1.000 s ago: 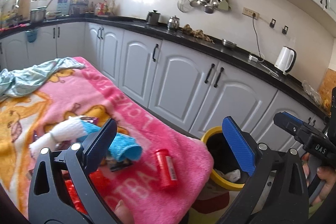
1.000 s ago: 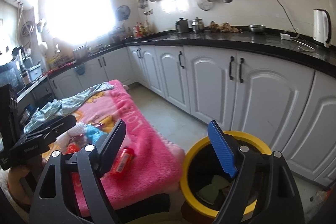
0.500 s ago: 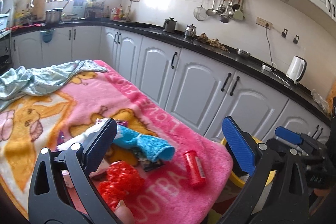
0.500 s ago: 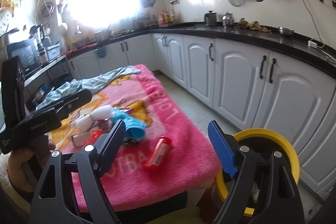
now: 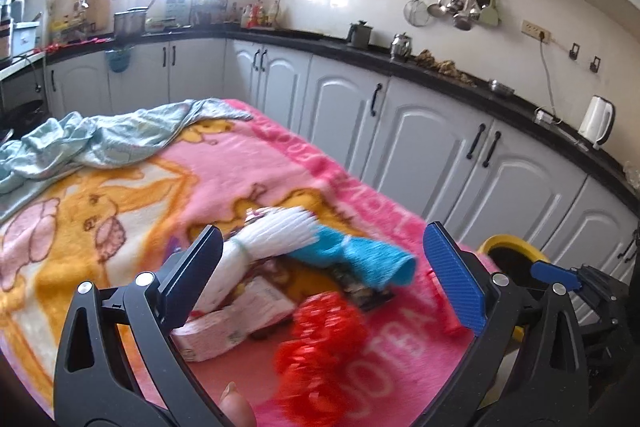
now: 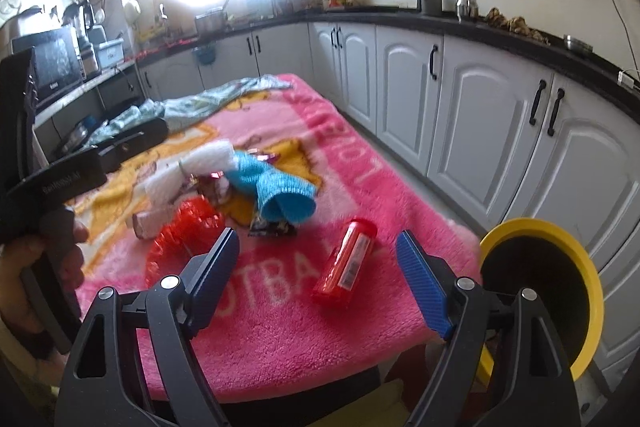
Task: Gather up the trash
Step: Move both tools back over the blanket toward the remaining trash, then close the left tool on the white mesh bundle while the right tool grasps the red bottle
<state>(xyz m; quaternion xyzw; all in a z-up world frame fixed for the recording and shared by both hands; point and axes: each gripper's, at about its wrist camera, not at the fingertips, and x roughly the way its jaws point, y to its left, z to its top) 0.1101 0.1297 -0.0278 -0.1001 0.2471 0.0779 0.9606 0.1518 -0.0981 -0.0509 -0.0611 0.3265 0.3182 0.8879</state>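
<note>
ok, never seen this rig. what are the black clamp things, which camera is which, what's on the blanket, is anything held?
There is no robot here: a person holds a two-finger gripper in each hand, and each carries a fisheye camera looking forward along its fingers. The black arms with blue pads at the bottom of each picture are that gripper's own fingers.

The left wrist view shows the left gripper, the right wrist view the right gripper. Both are open and hold nothing.

On the pink blanket lie a red tube, a blue cloth, a white bundle, a red crinkly piece, a dark wrapper and a small carton. A pale green cloth lies at the far end.

A yellow-rimmed bin stands beside the blanket's corner, likely for the trash.
</note>
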